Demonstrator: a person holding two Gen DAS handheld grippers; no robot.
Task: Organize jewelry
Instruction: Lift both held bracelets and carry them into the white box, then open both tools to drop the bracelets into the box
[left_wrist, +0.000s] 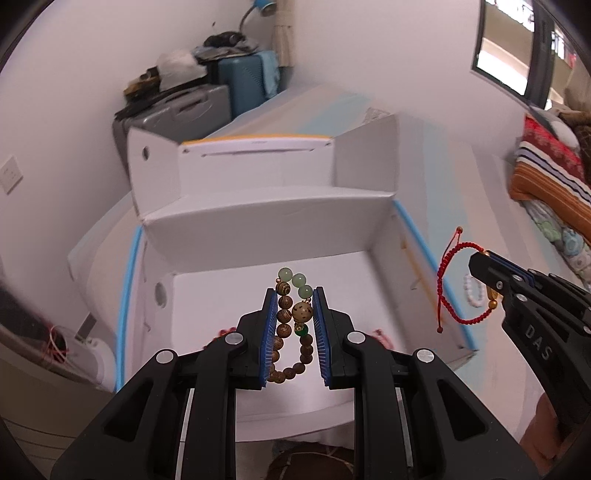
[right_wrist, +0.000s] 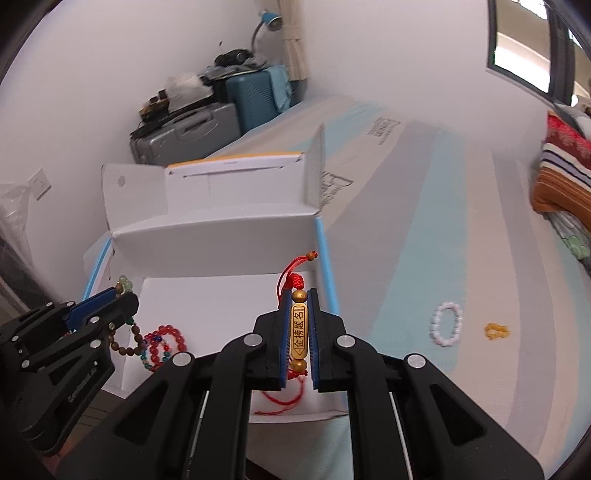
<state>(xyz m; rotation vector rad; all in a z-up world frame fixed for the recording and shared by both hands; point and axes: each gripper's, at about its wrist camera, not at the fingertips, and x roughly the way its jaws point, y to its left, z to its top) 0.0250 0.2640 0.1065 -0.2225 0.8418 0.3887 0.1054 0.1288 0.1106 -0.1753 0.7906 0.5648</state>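
Note:
My left gripper is shut on a brown wooden bead bracelet with pale green beads at its top, held above the floor of an open white cardboard box. My right gripper is shut on a red cord bracelet by its gold bar charm, over the box's right side. In the left wrist view the right gripper shows at the right with the red cord bracelet hanging from it. A red bead bracelet lies inside the box. A white bead bracelet and a small yellow piece lie on the bed.
The box stands on a bed with a light blue and grey striped cover. Suitcases piled with clutter stand against the far wall. A striped pillow lies at the right. The box's raised lid flaps stand behind its floor.

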